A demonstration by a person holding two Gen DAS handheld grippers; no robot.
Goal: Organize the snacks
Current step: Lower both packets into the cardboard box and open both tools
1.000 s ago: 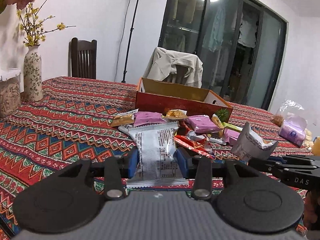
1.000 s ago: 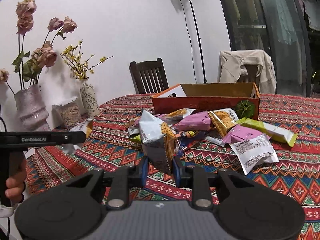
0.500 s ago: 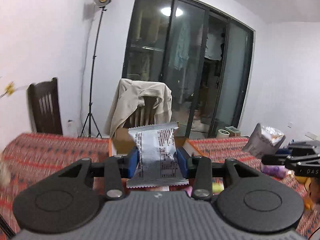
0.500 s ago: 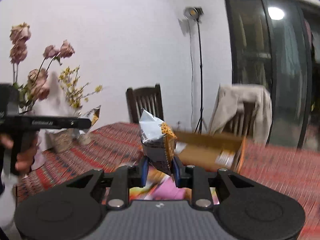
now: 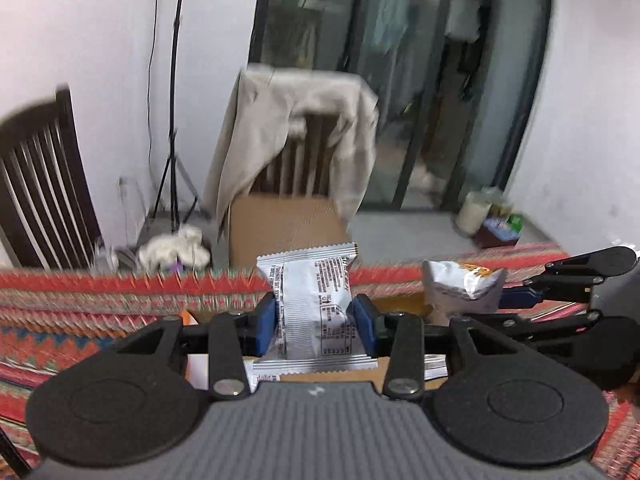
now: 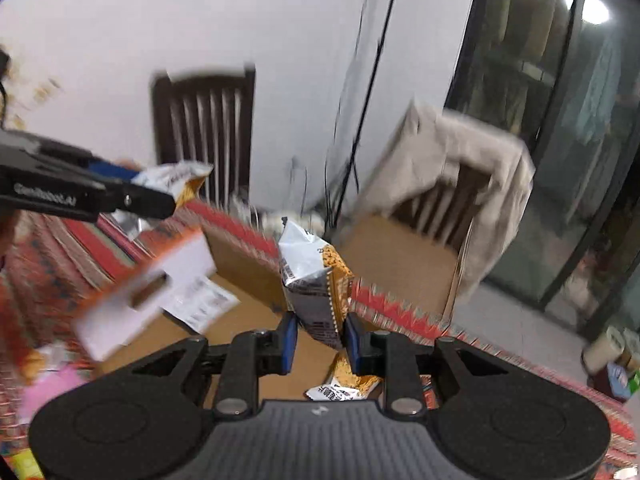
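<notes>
White wall (image 6: 120, 40) fills 9–12 o'clock in the right wrist view. Dark slatted wooden chair (image 6: 204, 128) at 11. Second chair w/ beige jacket (image 6: 452, 168) draped over it at 2. Black-framed glass sliding doors (image 6: 568, 120) at 3, ceiling light (image 6: 592, 6) reflected. Light-stand pole (image 5: 174, 80) at 11 in the left wrist view; grey floor (image 5: 412, 236) at 2.

Home dining room: patterned cloth on tabletop (image 5: 80, 300), wooden chair (image 6: 204, 120), jacket (image 5: 280, 120) draped on second chair, glass sliding doors (image 5: 420, 60).
</notes>
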